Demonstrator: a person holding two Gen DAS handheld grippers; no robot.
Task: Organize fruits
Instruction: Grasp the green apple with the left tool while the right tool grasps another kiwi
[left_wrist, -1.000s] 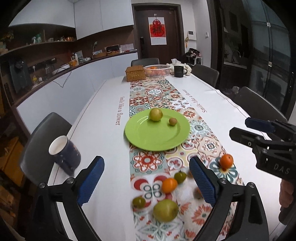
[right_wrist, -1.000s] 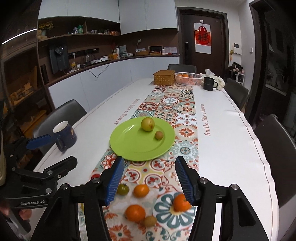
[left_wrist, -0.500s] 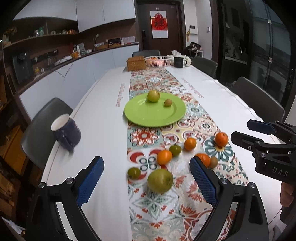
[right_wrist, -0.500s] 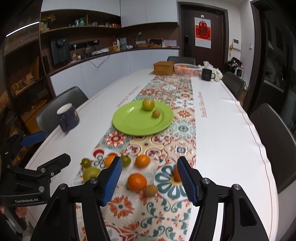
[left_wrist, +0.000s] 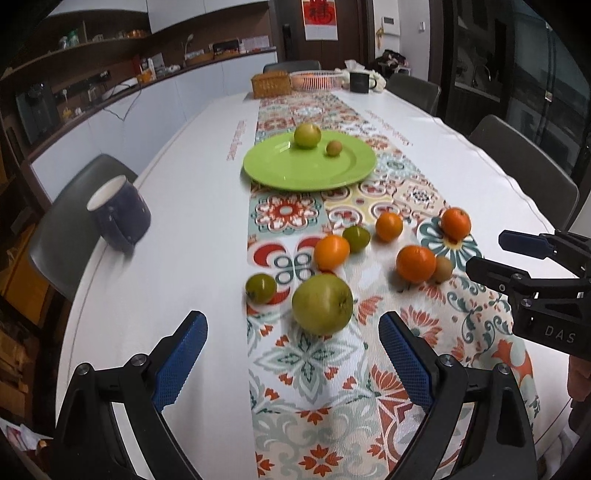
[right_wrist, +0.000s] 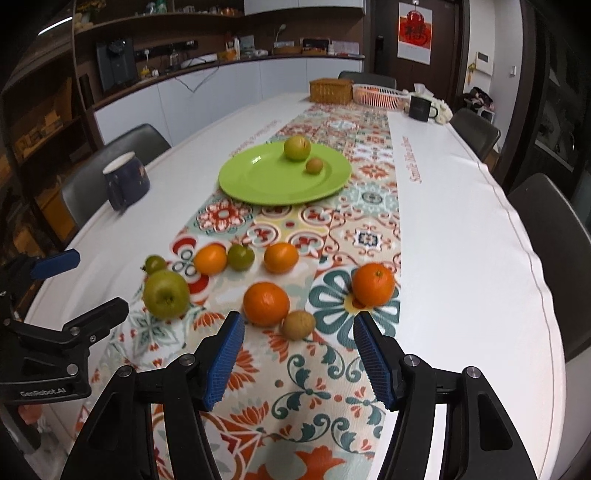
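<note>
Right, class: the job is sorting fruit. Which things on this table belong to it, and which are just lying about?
Part of the job:
- green plate, already holding a green apple and a kiwi
- loose big apple, oranges, small green fruits, kiwi
- left gripper, right gripper, both open

Just lying about:
- blue mug
- wicker box, pink basket, black mug

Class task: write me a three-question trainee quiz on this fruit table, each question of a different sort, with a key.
1. True or false: the green plate holds two fruits.
2. How many oranges lie loose on the patterned runner?
3. Which fruit sits nearest ahead of the left gripper? A) large green apple B) kiwi C) dark mug

Key: 1 true; 2 four; 3 A. Both the left gripper and the right gripper are open and empty.
</note>
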